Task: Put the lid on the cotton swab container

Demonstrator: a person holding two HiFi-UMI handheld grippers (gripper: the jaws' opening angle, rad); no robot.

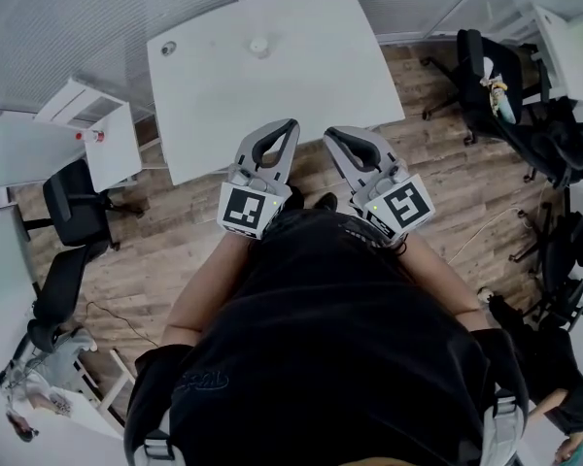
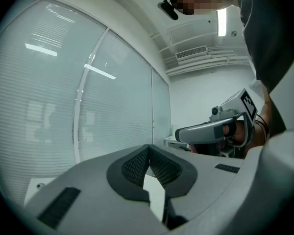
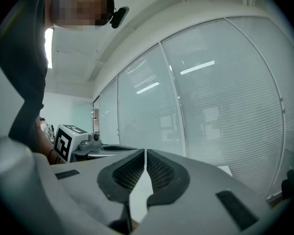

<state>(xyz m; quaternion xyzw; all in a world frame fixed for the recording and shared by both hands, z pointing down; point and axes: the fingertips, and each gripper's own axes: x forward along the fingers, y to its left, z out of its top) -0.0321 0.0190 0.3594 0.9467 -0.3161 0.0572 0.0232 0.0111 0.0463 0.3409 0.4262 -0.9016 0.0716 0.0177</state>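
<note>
The left hand-held gripper [image 1: 290, 125] and right hand-held gripper [image 1: 331, 134], both clenched empty, hover side by side by the near edge of the white table [image 1: 301, 76].

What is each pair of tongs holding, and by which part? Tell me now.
Nothing is held. The left tongs and the right tongs are both shut, with nothing between their jaws.

No words, brands or numbers could be read. The left hand-held gripper [image 1: 291, 126] and the right hand-held gripper [image 1: 331, 135] bore only black-and-white square markers [image 1: 250, 209]. A faint print on the person's black shirt [image 1: 330, 328] was illegible.
</note>
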